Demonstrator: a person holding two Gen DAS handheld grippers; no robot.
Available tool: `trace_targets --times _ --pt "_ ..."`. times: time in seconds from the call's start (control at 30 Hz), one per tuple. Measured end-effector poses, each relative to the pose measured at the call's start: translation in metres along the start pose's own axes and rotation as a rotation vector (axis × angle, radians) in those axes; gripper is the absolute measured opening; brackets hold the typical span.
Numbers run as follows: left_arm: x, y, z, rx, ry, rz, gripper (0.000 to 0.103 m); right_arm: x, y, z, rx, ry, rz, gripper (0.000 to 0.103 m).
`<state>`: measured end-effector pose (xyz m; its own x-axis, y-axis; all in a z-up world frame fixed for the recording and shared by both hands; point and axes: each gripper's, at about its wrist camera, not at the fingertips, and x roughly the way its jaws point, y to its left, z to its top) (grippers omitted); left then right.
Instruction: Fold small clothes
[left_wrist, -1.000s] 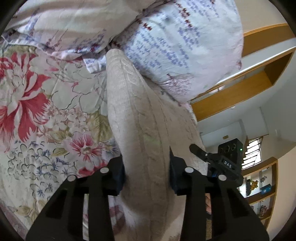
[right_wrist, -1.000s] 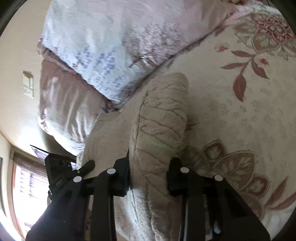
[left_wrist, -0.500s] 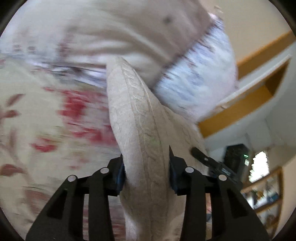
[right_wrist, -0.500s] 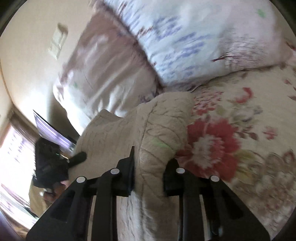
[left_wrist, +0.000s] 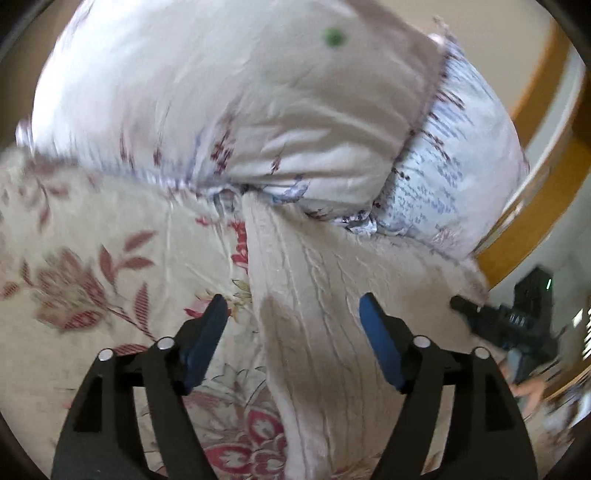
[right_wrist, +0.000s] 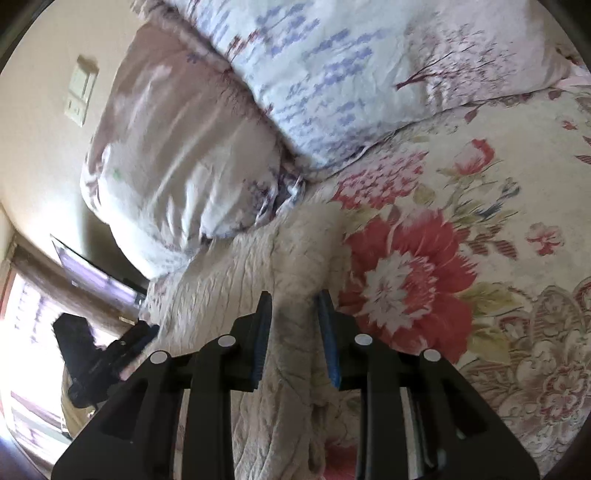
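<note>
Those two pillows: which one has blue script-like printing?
The pillow with blue lines like handwriting, on the right in the left view; the pinkish-white pillow beside it shows only faint sprigs.

- Bright daylight floods both views; the window (right_wrist: 26, 314) at the near left blows out white
- Motion blur softens the pillows (left_wrist: 229, 110); fisheye bends and darkens the edges

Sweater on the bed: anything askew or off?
Yes. The cream knit sweater lies bunched in a ridge, its far end jammed against the pillows. The left gripper is open around it; the right gripper pinches a fold.
</note>
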<state>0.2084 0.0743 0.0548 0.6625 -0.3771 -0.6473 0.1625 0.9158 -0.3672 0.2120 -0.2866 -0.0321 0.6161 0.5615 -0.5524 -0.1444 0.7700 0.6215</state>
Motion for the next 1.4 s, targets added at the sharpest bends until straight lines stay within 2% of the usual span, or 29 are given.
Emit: trace_targets --times 0.03,0.1,0.17,0.23,0.27,0.3,0.33,0.4,0.5,0.6,0.73,0.77,0.8,0.87,1.0,1.1,1.2,1.4 --pt "-0.002 -0.007 -0.003 0.042 0.000 0.033 0.079 0.004 0.005 -0.004 -0.034 -0.002 -0.037 0.013" --pt "-0.002 -0.018 -0.010 0.100 0.008 0.108 0.080 0.010 0.011 -0.007 -0.075 -0.016 -0.143 0.013" --pt "-0.001 -0.020 -0.017 0.126 0.025 0.159 0.081 0.009 0.013 -0.008 -0.083 -0.027 -0.176 0.013" --pt "-0.003 -0.016 -0.023 0.122 0.036 0.162 0.082 0.000 0.025 -0.010 -0.131 -0.064 -0.226 0.016" --pt "-0.006 -0.014 -0.026 0.115 0.041 0.153 0.082 -0.007 0.032 -0.013 -0.156 -0.084 -0.233 0.025" --pt "-0.008 -0.013 -0.028 0.113 0.042 0.149 0.082 -0.016 0.039 -0.017 -0.181 -0.106 -0.215 0.039" --pt "-0.011 -0.012 -0.030 0.113 0.043 0.145 0.082 -0.022 0.044 -0.020 -0.197 -0.121 -0.190 0.043" --pt "-0.016 -0.012 -0.036 0.120 0.047 0.132 0.083 -0.034 0.058 -0.032 -0.254 -0.127 -0.120 0.044" --pt "-0.012 -0.014 -0.045 0.138 0.071 0.136 0.084 -0.027 0.068 -0.045 -0.307 -0.056 -0.101 0.044" --pt "0.003 -0.013 -0.051 0.144 0.101 0.162 0.092 0.001 0.060 -0.058 -0.319 0.047 -0.231 0.045" --pt "0.002 -0.015 -0.054 0.152 0.083 0.178 0.094 -0.001 0.069 -0.065 -0.357 -0.014 -0.289 0.048" --pt "-0.003 -0.016 -0.055 0.157 0.066 0.169 0.094 -0.006 0.072 -0.067 -0.365 -0.031 -0.294 0.059" --pt "-0.008 -0.016 -0.055 0.161 0.053 0.161 0.094 -0.012 0.076 -0.069 -0.373 -0.050 -0.295 0.074" --pt "-0.020 -0.017 -0.058 0.167 0.023 0.138 0.094 -0.027 0.080 -0.075 -0.396 -0.114 -0.307 0.090" --pt "-0.039 -0.017 -0.067 0.151 -0.001 0.125 0.101 -0.048 0.084 -0.090 -0.427 -0.194 -0.372 0.100" --pt "-0.048 -0.019 -0.077 0.144 -0.002 0.144 0.101 -0.051 0.083 -0.101 -0.416 -0.209 -0.390 0.102" --pt "-0.049 -0.024 -0.087 0.144 0.030 0.185 0.101 -0.054 0.079 -0.112 -0.402 -0.204 -0.400 0.102" --pt "-0.034 -0.035 -0.106 0.182 0.120 0.271 0.101 -0.040 0.072 -0.131 -0.318 -0.121 -0.394 0.102"
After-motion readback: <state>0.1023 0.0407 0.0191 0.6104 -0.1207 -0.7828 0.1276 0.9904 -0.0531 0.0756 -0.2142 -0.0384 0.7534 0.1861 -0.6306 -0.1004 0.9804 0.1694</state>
